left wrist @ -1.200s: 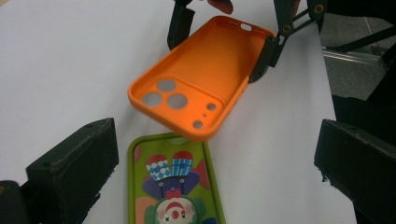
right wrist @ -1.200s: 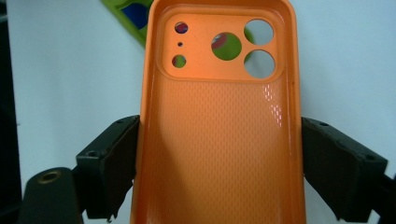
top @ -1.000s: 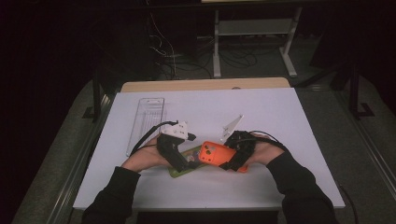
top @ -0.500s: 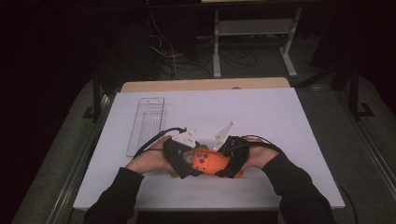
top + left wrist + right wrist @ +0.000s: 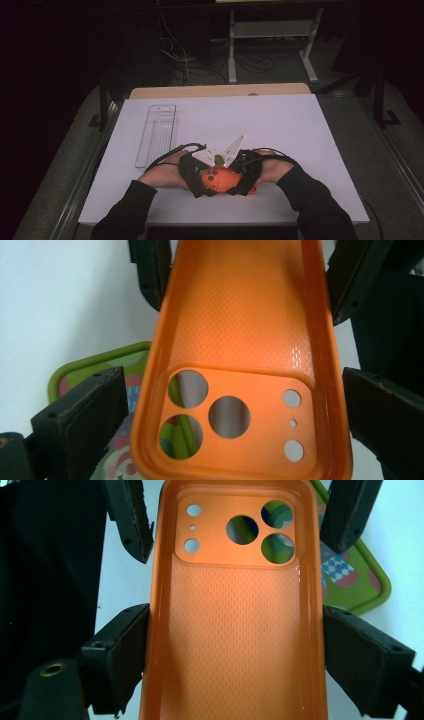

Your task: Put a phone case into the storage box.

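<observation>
Holding the orange phone case [image 5: 235, 630] from both ends, the left hand-held gripper [image 5: 230, 405] and right hand-held gripper [image 5: 235, 645] pinch its sides, probably to fit it onto the green phone [image 5: 355, 585] at lower center.

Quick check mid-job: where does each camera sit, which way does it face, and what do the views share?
High view: above the person's side, looking forward and down at the white table; forearms and both hands show.
Left gripper view: rides the left gripper, looking along its jaws.
Right gripper view: rides the right gripper, likewise.
Shared: the orange phone case, seen from opposite ends.
</observation>
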`<action>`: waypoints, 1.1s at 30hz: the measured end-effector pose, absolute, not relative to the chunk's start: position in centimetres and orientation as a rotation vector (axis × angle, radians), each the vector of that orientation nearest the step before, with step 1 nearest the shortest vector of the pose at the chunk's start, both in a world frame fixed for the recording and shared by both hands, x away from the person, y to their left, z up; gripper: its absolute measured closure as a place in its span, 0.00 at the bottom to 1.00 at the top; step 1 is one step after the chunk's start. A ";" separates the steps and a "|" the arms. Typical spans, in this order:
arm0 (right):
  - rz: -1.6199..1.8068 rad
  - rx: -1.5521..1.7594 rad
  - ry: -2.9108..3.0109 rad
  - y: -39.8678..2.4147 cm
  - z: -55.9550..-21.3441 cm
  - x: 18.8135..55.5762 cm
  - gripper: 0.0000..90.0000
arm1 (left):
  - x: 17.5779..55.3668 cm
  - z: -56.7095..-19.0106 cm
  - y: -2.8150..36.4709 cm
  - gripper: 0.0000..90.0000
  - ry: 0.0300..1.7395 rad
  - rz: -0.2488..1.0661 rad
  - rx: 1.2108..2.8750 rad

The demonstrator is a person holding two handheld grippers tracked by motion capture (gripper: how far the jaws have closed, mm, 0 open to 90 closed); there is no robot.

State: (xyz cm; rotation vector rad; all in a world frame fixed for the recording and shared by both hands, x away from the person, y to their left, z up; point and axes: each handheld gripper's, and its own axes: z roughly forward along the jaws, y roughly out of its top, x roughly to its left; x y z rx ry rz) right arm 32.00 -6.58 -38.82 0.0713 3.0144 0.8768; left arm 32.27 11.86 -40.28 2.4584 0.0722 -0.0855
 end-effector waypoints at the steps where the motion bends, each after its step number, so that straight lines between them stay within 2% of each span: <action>1: 0.878 0.067 3.013 -6.5 -38.8 32.0 0.17 | 32.2 -40.3 11.9 0.02 0.069 -0.080 2.457; 2: 0.880 0.065 3.016 -6.5 -38.8 32.0 0.17 | 32.2 -40.3 11.8 0.07 0.063 -0.078 2.457; 9: 0.891 0.050 3.009 -6.4 -38.8 32.0 0.17 | 32.1 -40.4 11.7 0.12 0.039 -0.082 2.462; 33: 0.940 0.060 3.023 -6.7 -38.8 32.0 0.16 | 32.2 -40.2 11.8 0.18 0.025 -0.129 2.449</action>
